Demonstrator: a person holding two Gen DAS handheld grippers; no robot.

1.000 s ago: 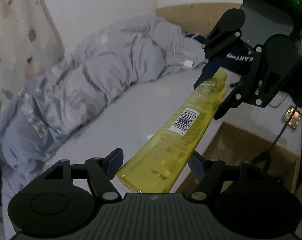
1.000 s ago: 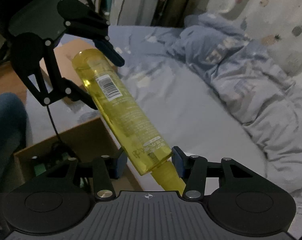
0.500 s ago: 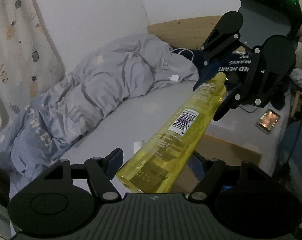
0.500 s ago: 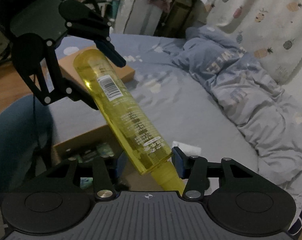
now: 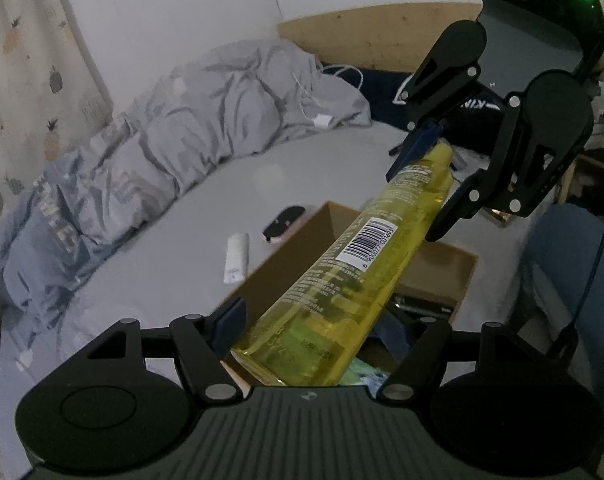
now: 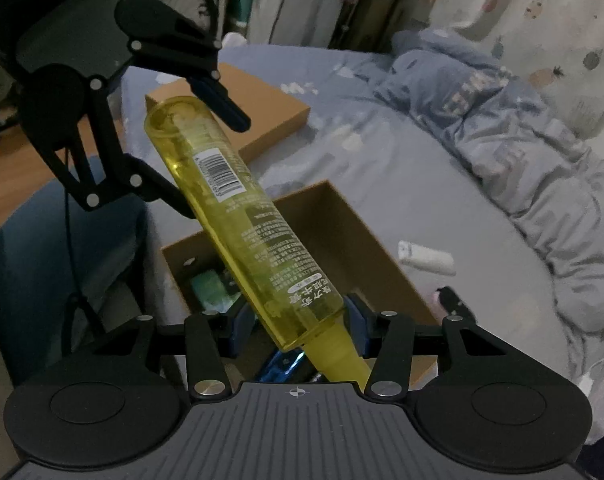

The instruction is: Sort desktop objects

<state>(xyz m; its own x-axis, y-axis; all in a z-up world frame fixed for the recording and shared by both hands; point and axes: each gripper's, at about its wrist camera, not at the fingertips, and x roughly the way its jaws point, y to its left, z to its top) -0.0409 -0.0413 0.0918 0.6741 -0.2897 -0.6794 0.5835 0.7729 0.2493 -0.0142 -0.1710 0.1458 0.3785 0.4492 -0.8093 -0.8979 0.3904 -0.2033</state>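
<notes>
you hold the bottle [image 5: 354,276] above the box [image 6: 386,248] | left tool [image 5: 314,336] grips its base, right tool [image 6: 297,322] its neck | box part-filled | remote [image 6: 426,258], dark item [image 5: 283,218] beside box remain

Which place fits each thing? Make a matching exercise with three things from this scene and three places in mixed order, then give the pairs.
Things:
1. clear yellow plastic bottle
2. open brown cardboard box
3. small white oblong device

Places:
A. lying on the grey bed sheet beside the box
B. held between both sets of jaws, above the box
C. on the bed, under the bottle

Pairs: 1-B, 2-C, 3-A
</notes>
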